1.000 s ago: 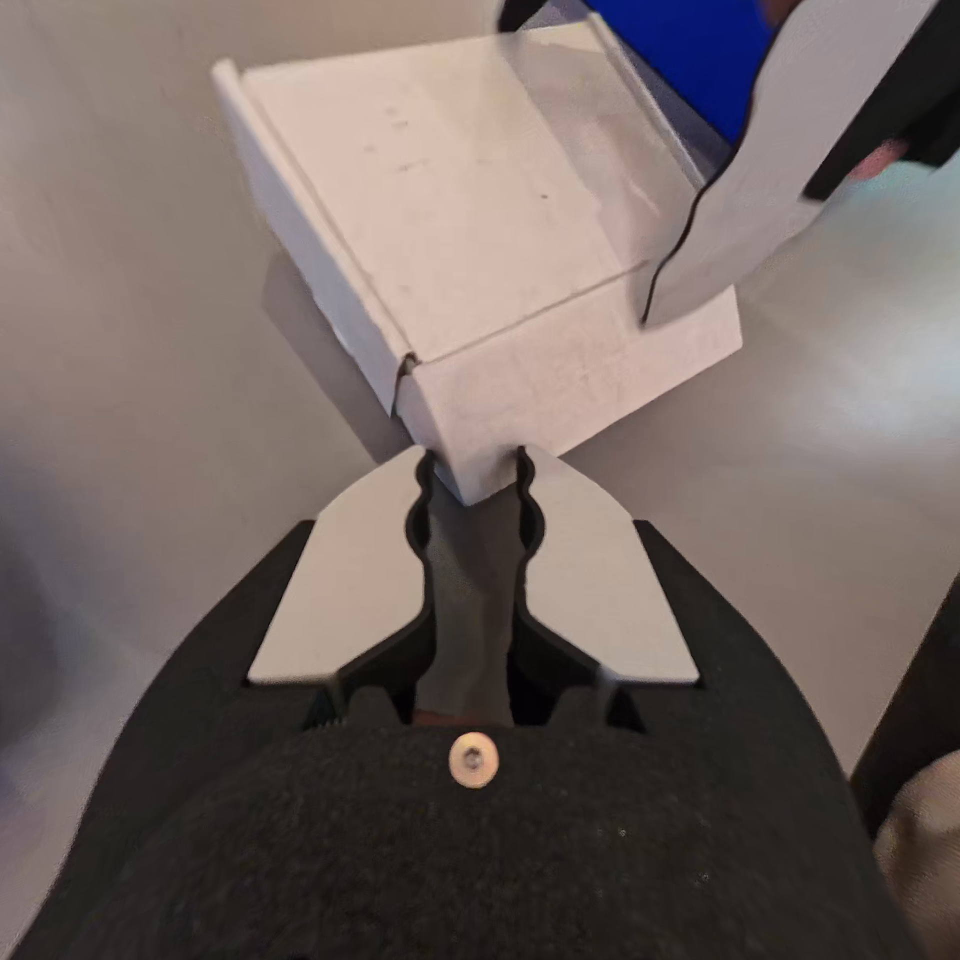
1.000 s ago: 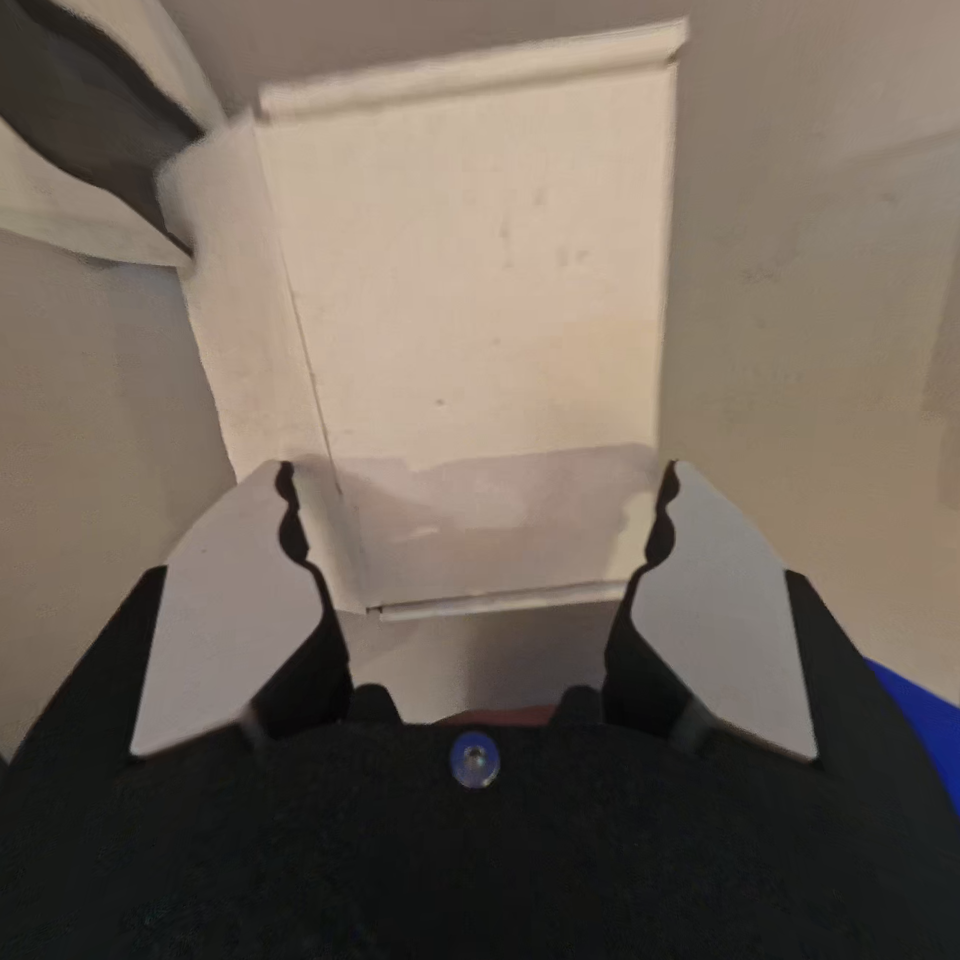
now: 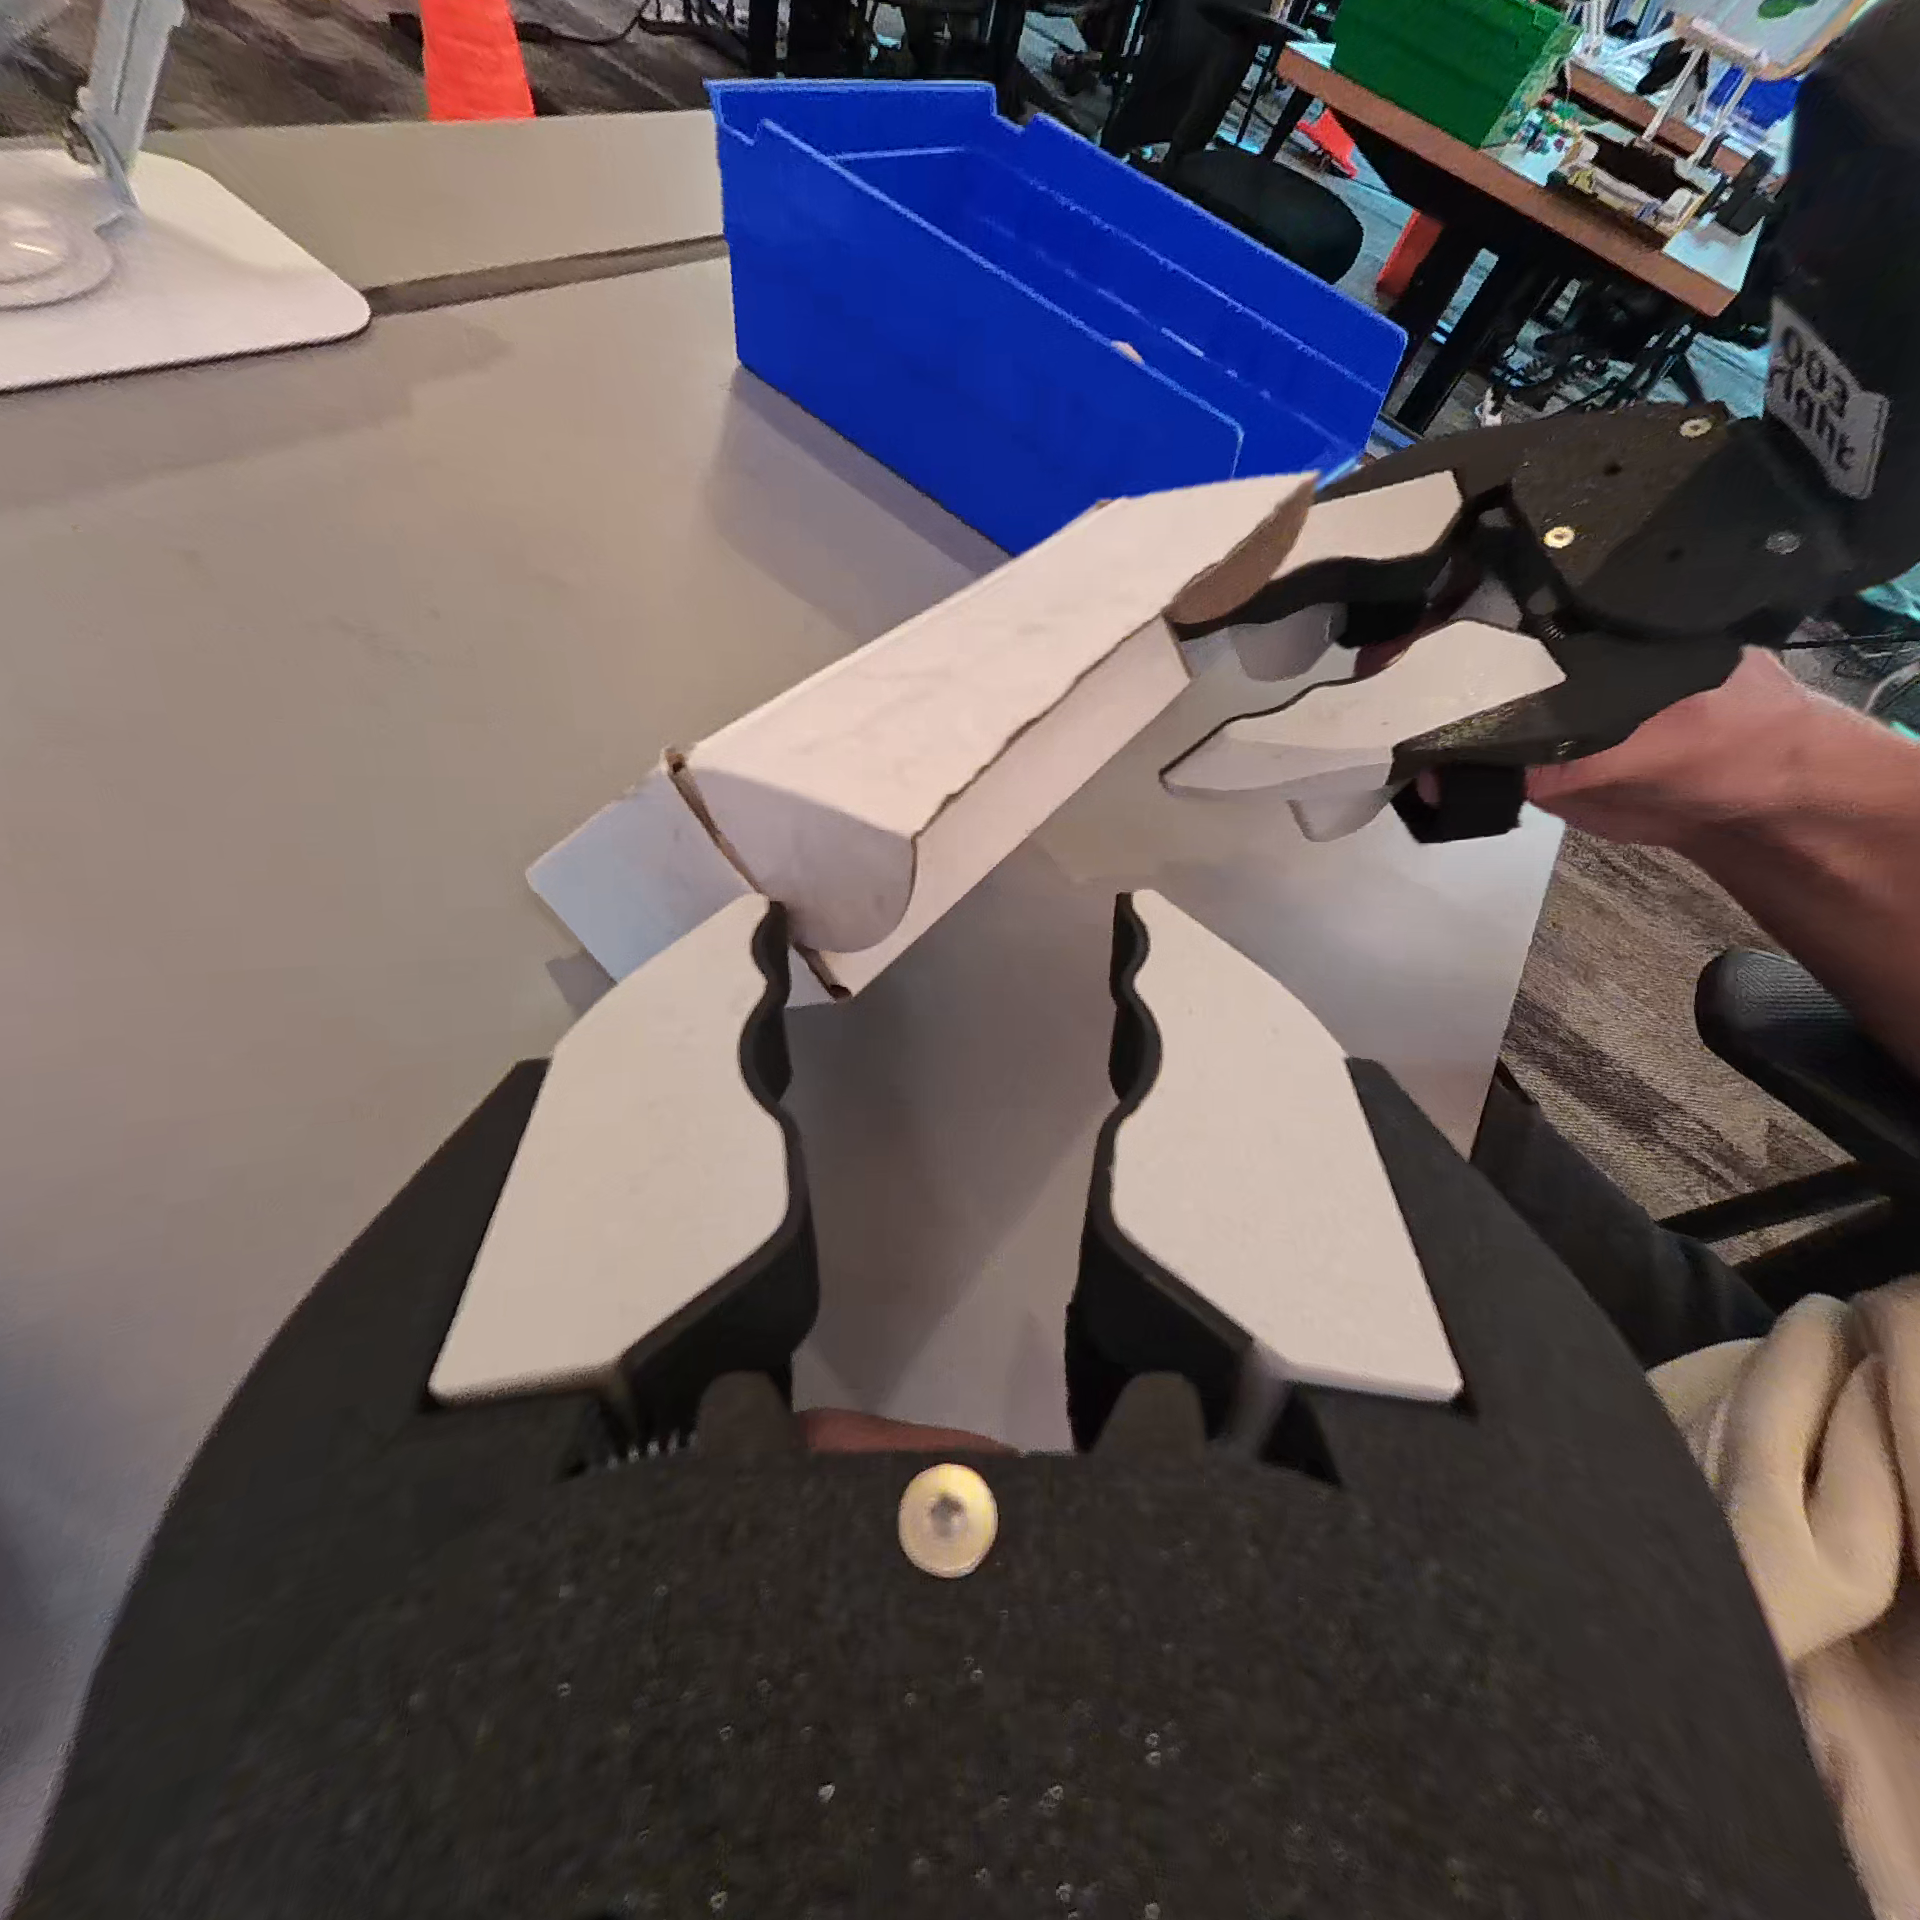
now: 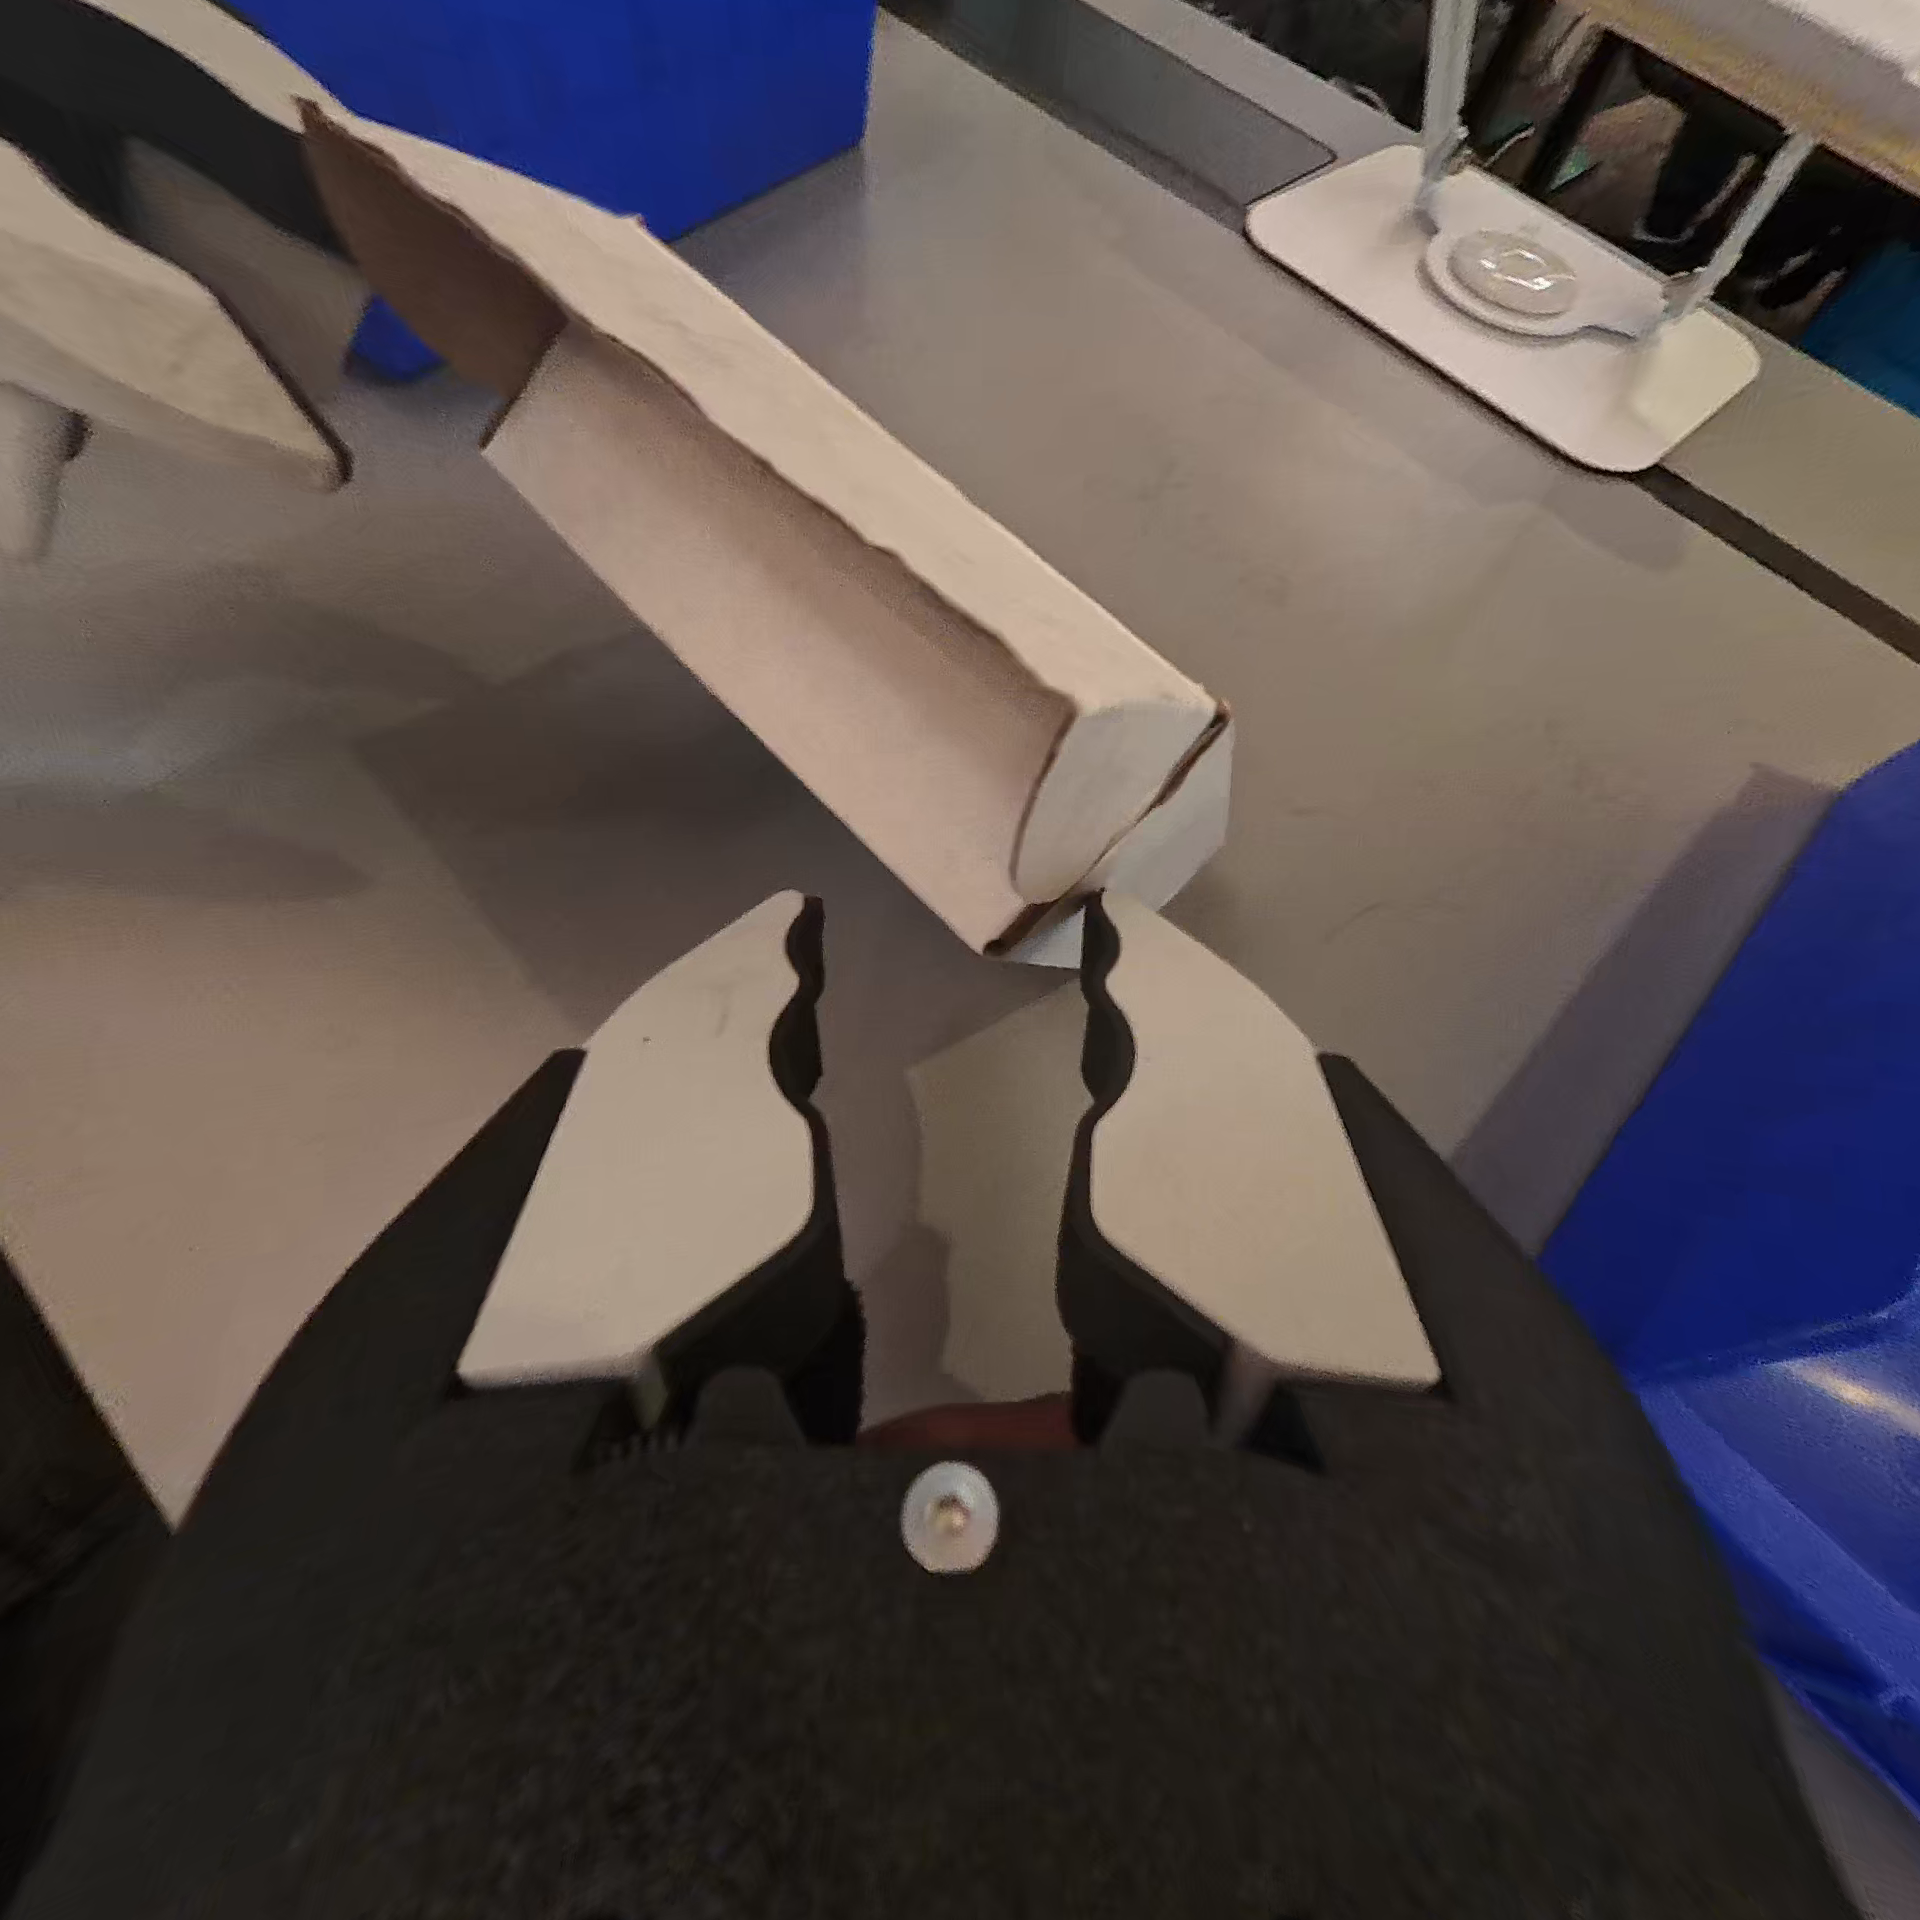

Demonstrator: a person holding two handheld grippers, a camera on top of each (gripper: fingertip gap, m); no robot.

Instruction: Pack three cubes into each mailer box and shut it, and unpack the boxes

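Support is the weak point at this step: the white mailer box [image 3: 935, 727] hangs tilted over the grey table [image 3: 312, 623]. Its low end is just in front of the left gripper [image 3: 945, 909] and its high end is up at the right gripper [image 4: 951, 909], with the blue bin [image 3: 1039, 312] behind. The left jaws stand wide apart and hold nothing; only the left fingertip meets the box's near corner. The right jaws are also parted with a clear gap. A white piece of card shows in that gap, but it does not look pinched, and the box seems to be propped on a finger rather than gripped, though the contact is hard to read. A brown-lined flap [image 3: 1247, 545] sticks out at the raised end, so I judge the work to be on the box's closure; whether it is being shut or opened I cannot tell, and no cubes are in view. To do it well, the box should first come down flat, or at least get its low corner bedded on the table. The left jaws can then close across that end as an anchor. The right fingers can next take the loose flap squarely along its fold, not by a corner, and move slowly. A tilted box may let whatever is inside slide to the low end and twist it out of hold.
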